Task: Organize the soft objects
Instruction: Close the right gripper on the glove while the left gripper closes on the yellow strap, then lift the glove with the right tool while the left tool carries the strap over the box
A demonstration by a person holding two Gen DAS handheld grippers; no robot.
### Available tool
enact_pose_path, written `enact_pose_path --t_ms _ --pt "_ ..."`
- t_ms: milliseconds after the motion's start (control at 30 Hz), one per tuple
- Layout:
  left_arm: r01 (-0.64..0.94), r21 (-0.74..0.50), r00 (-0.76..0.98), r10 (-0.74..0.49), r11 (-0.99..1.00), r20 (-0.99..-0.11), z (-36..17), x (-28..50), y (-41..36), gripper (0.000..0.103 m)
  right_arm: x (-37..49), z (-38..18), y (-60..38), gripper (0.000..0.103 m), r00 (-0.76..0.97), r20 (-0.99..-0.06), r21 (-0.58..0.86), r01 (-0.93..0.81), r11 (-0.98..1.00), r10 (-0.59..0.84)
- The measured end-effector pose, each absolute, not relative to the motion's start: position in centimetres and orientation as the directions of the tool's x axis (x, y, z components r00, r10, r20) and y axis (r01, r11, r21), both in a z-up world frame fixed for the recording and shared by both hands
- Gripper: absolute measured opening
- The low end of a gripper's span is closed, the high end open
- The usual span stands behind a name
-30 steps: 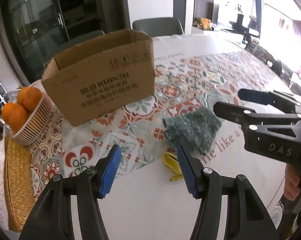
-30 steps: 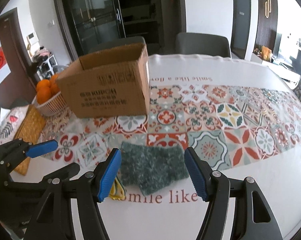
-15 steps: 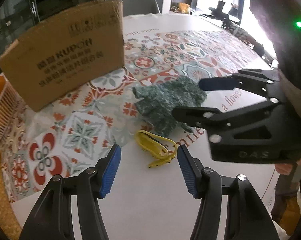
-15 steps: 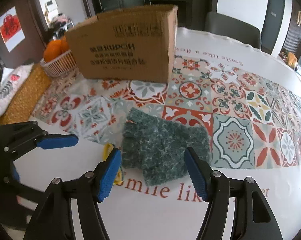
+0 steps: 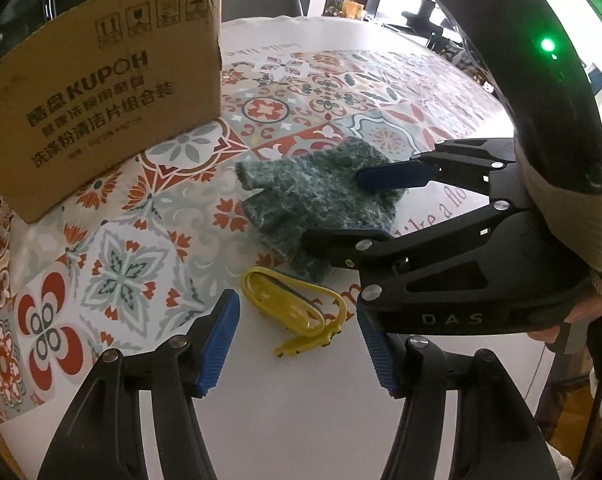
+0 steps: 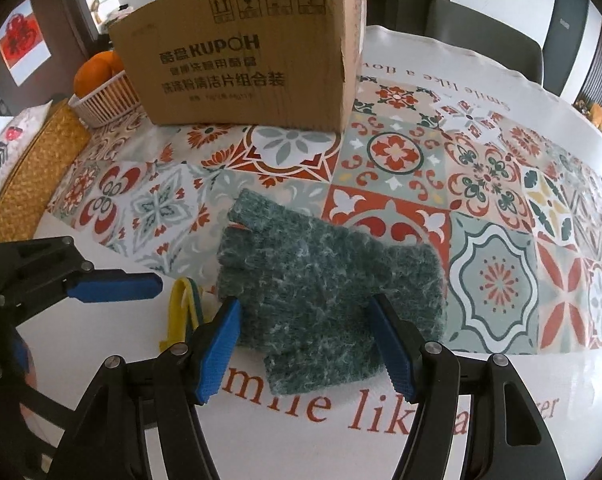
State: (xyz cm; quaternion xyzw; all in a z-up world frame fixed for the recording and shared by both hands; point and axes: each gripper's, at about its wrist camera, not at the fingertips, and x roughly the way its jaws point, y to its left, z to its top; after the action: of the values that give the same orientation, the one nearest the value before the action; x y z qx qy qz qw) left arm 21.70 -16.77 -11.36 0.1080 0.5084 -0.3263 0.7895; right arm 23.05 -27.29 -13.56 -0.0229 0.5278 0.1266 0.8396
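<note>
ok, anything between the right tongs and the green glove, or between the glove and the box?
Nothing visible. The right tongs are open with the green glove directly between the pads. Only bare patterned tablecloth lies between the glove and the cardboard box. The yellow band lies off to the side.

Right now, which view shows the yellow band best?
The left wrist view: the whole yellow band lies flat on the tablecloth, framed between the left gripper jaws. The right wrist view shows only part of it, hidden behind a pad beside the green glove.
</note>
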Motion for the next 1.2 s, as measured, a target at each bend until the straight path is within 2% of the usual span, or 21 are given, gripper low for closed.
enact_pose_path --t_ms 233,300,400,433,500,767,1200 --pt "0.612 -0.174 0.271 -0.411 0.771 -0.87 -12.0 22.2 -17.0 0.058 22.8 -13.5 -27.6 0.051 0.428 -0.885 0.098 -0.211 0.973 0.182" --pt "0.605 -0.182 0.27 -0.414 0.775 -0.869 -12.2 22.4 -17.0 0.054 22.7 -13.4 -27.6 0.041 0.43 -0.882 0.112 -0.209 0.971 0.194" --pt "0.589 -0.208 0.261 -0.427 0.781 -0.866 -12.4 22.6 -16.8 0.052 22.4 -13.2 -27.5 0.034 0.443 -0.878 0.109 -0.189 0.976 0.184" --pt "0.585 -0.214 0.261 -0.431 0.782 -0.864 -12.4 22.6 -16.7 0.05 22.3 -13.2 -27.6 0.033 0.448 -0.876 0.109 -0.179 0.978 0.18" --pt "0.578 -0.223 0.259 -0.436 0.785 -0.862 -12.4 22.6 -16.6 0.032 22.1 -13.1 -28.0 0.031 0.459 -0.869 0.129 -0.154 0.98 0.186" --pt "0.537 -0.261 0.264 -0.454 0.802 -0.851 -12.3 22.4 -16.1 0.028 21.2 -12.2 -29.1 0.022 0.505 -0.846 0.159 -0.063 0.985 0.169" --pt "0.493 -0.251 0.359 -0.457 0.833 -0.813 -9.4 21.3 -14.9 0.028 19.4 -9.3 -29.5 0.02 0.592 -0.789 0.183 -0.026 0.983 0.163"
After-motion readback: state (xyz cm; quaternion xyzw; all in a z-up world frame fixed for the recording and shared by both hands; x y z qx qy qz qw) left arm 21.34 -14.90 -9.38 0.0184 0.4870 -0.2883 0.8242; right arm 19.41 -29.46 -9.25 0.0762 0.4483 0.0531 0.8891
